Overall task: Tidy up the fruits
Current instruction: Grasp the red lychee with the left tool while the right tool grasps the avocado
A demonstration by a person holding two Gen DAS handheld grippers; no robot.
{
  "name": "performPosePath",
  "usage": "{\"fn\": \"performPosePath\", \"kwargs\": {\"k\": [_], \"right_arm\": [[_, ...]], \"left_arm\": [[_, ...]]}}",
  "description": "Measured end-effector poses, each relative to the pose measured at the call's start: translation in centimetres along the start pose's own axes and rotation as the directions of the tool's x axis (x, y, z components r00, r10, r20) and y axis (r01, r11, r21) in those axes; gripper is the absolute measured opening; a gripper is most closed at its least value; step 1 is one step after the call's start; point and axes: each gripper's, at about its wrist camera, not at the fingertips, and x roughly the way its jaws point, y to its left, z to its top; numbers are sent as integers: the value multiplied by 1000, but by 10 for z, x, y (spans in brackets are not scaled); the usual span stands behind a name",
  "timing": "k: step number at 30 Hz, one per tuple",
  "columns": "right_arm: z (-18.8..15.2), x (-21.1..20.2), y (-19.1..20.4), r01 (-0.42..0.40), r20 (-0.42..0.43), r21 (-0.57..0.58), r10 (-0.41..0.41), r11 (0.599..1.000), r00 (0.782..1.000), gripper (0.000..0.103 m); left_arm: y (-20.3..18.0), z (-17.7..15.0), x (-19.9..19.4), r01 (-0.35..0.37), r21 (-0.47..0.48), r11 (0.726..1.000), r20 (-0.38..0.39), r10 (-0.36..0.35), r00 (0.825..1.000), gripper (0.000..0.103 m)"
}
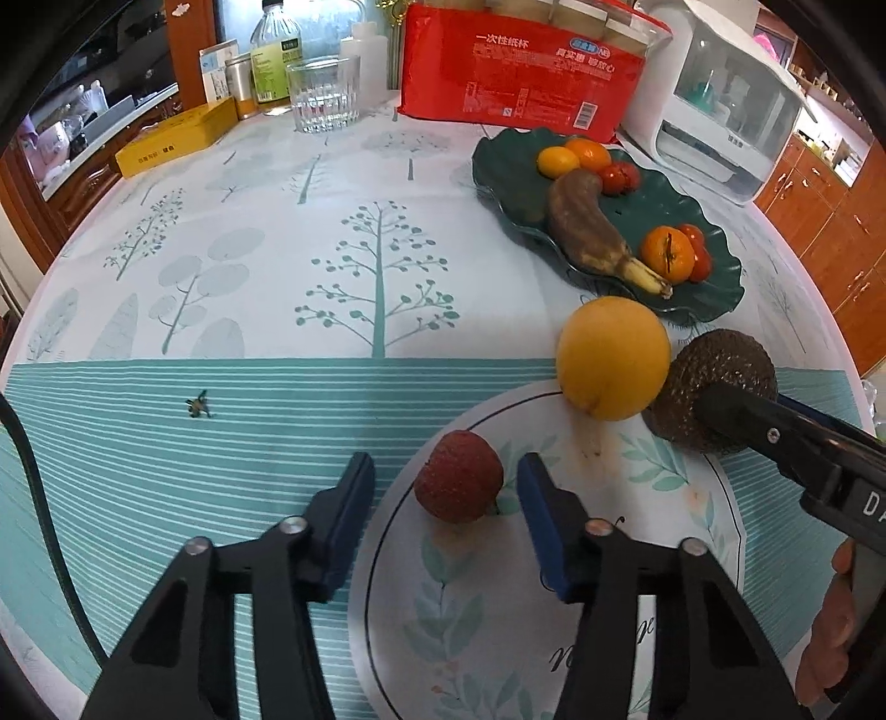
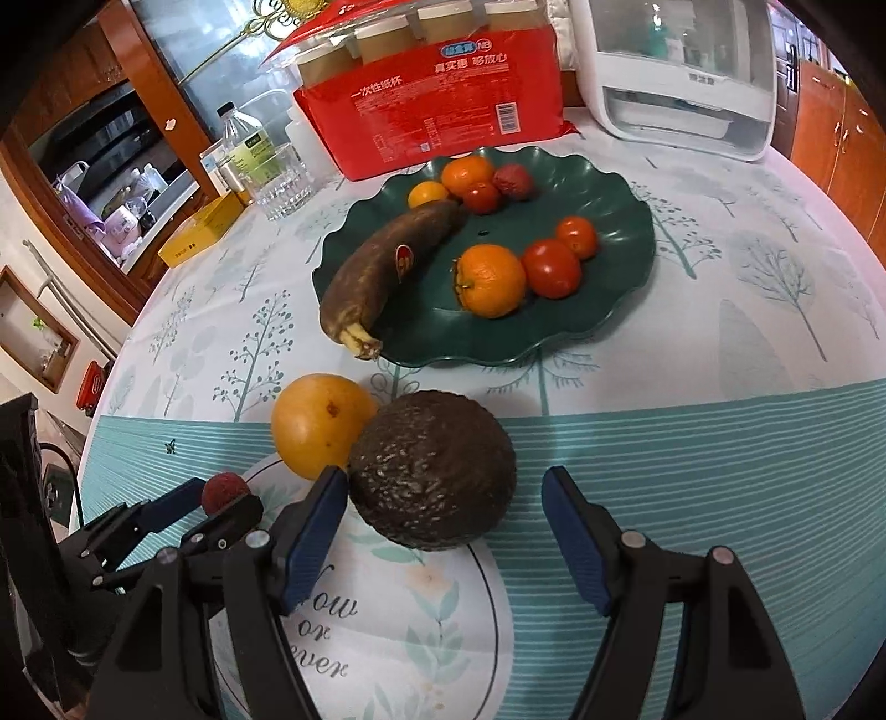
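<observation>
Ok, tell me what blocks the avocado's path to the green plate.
Nothing visible stands between the avocado and the green plate; bare tablecloth lies between. The yellow fruit touches its left side only.

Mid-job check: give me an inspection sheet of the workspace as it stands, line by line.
Surface: tree-print tablecloth, small dark speck.
Job's things: lychee, yellow orange and avocado on white plate; green dish holds banana, oranges, tomatoes.
Clutter: red cup pack, glass, bottle, yellow box.
Grippers: left tool straddles lychee, pads clear; right tool around avocado, open.
Cables: black cable at left edge.
Surroundings: white appliance, wooden cabinets.
</observation>
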Motion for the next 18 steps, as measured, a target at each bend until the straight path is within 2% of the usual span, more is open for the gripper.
{"fn": "performPosePath", "kwargs": {"k": [6,18], "right_arm": [[0,2,3,0,7,-19,0,1000,1000,68],[-3,0,9,32,24,-63,-30,998,999,66]], "left_arm": [[-3,-1,1,0,16,1000,6,0,1000,29],[-9,-1,-5,2,34,999,25,-3,1000,28]]}}
